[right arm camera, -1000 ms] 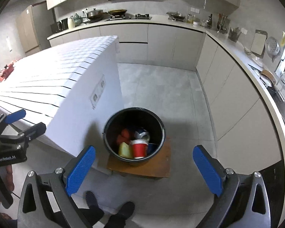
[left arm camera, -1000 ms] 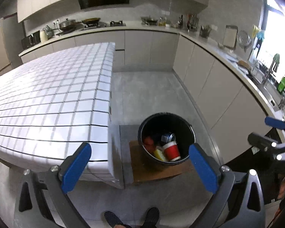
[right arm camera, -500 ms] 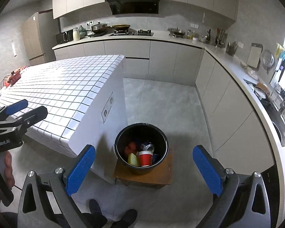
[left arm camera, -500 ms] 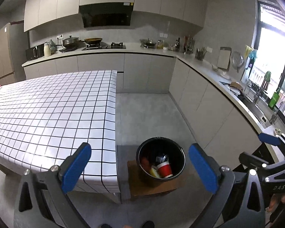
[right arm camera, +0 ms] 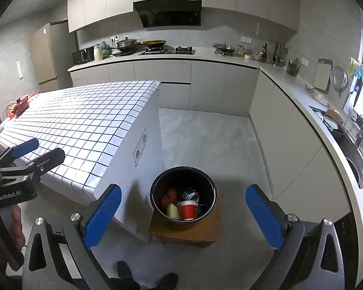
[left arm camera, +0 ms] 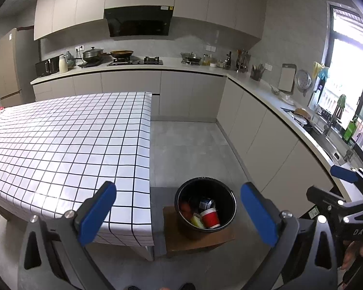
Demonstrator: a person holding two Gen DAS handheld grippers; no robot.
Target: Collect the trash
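Note:
A black bucket [left arm camera: 226, 194] [right arm camera: 207, 181] stands on a low wooden stool [left arm camera: 176, 241] [right arm camera: 210, 232] on the floor beside the checked table. In it lie a red cup [left arm camera: 211, 218] [right arm camera: 188, 209], a can [left arm camera: 206, 203] [right arm camera: 191, 195], a yellow item [right arm camera: 173, 211] and a red item [right arm camera: 170, 195]. My left gripper [left arm camera: 177, 213] is open and empty, held high above the bucket. My right gripper [right arm camera: 184, 213] is open and empty, also high above it. Each gripper shows at the edge of the other's view.
A table with a white checked cloth [left arm camera: 67, 140] [right arm camera: 89, 120] stands left of the bucket. Grey cabinets and a counter [left arm camera: 266, 125] run along the back and right, with a sink [right arm camera: 355, 166]. Grey floor [right arm camera: 205, 140] lies between. The person's shoes [right arm camera: 145, 278] show at the bottom.
Both grippers have risen and tilted up away from the bucket, so the bucket looks smaller and more of the kitchen shows. Both stay open and empty.

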